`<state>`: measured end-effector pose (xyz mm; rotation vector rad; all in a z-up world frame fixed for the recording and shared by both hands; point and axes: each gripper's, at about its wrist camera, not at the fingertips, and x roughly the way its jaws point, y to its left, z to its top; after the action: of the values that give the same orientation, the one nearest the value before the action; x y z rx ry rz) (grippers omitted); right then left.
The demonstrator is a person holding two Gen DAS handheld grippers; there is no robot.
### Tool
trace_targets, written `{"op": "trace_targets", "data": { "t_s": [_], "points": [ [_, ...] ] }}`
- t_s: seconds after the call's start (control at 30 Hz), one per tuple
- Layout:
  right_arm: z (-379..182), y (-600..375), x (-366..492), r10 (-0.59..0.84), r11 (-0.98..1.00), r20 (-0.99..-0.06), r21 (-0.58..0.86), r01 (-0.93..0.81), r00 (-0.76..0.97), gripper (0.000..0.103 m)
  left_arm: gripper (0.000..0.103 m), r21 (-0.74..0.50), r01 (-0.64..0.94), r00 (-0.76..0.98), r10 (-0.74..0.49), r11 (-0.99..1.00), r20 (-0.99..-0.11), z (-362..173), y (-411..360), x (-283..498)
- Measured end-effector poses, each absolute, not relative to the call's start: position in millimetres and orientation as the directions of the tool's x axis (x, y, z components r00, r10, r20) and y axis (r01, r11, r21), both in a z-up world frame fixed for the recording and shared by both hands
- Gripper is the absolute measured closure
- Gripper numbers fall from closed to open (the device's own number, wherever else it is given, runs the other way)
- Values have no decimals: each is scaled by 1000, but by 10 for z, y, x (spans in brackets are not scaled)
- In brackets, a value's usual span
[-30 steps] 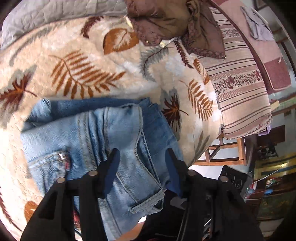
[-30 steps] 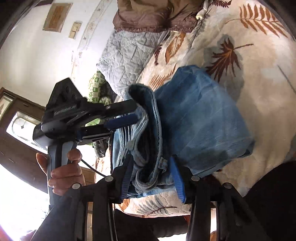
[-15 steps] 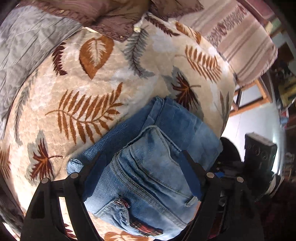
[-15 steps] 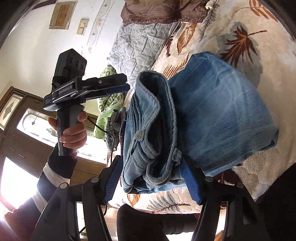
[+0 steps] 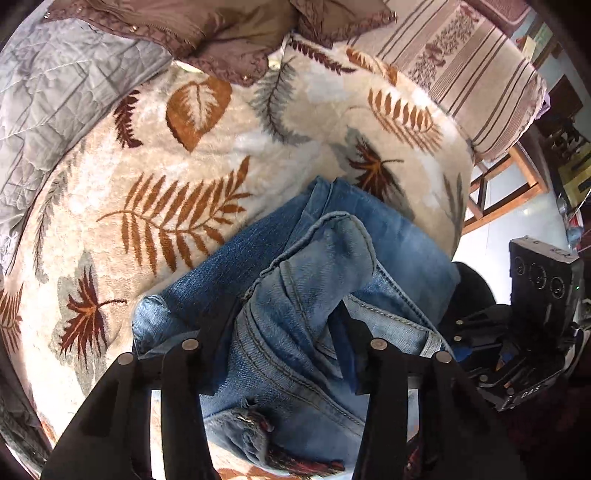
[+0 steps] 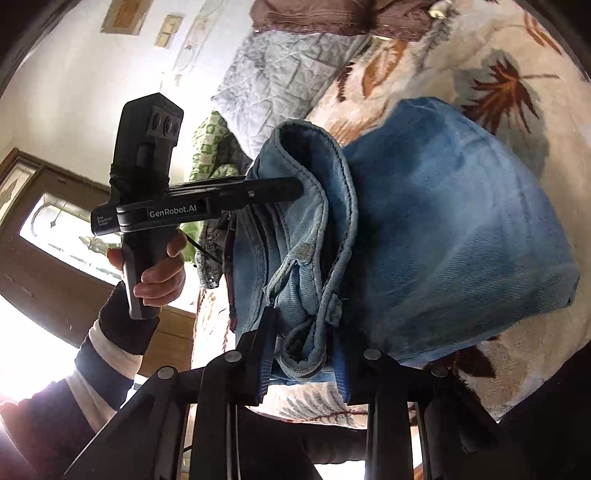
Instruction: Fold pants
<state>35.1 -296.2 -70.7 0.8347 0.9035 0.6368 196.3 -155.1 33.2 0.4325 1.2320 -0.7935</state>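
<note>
The blue jeans [image 5: 295,295] lie folded in a thick bundle on the leaf-patterned blanket [image 5: 184,184]. My left gripper [image 5: 284,317] is shut on the waistband side of the jeans, the denim bulging up between its fingers. My right gripper [image 6: 303,343] is shut on the other edge of the jeans [image 6: 443,240], on the layered waistband folds. The left gripper [image 6: 258,192] shows in the right wrist view, held by a hand, its fingers pressed into the fold. The right gripper's body [image 5: 535,314] shows at the right of the left wrist view.
A brown cushion [image 5: 221,33] and a grey quilt [image 5: 55,92] lie at the head of the bed. A striped cover [image 5: 461,66] drapes the bed's right side, with a wooden frame [image 5: 498,184] and floor beyond. A door with glass [image 6: 48,229] stands behind the hand.
Both grippers have closed in on the jeans from opposite sides. The folded bundle is squeezed narrower and bulges up between them. The left gripper has moved in against the fold.
</note>
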Motion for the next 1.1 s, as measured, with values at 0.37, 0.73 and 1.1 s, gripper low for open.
{"op": "trace_targets", "data": {
  "t_s": [0.37, 0.73, 1.1],
  "points": [
    [-610, -3732, 157, 664, 532, -407, 847, -14, 628, 79, 54, -96, 693, 153, -276, 714, -949, 63, -2497, 2069],
    [-851, -4023, 93, 668, 506, -455, 858, 88, 589, 59, 43, -77, 602, 231, -266, 795, -936, 332, -2195, 2024],
    [-486, -3981, 939, 639, 558, -431, 830, 3, 637, 44, 28, -530, 40, 190, -527, 847, -828, -164, -548, 1896]
  ]
}}
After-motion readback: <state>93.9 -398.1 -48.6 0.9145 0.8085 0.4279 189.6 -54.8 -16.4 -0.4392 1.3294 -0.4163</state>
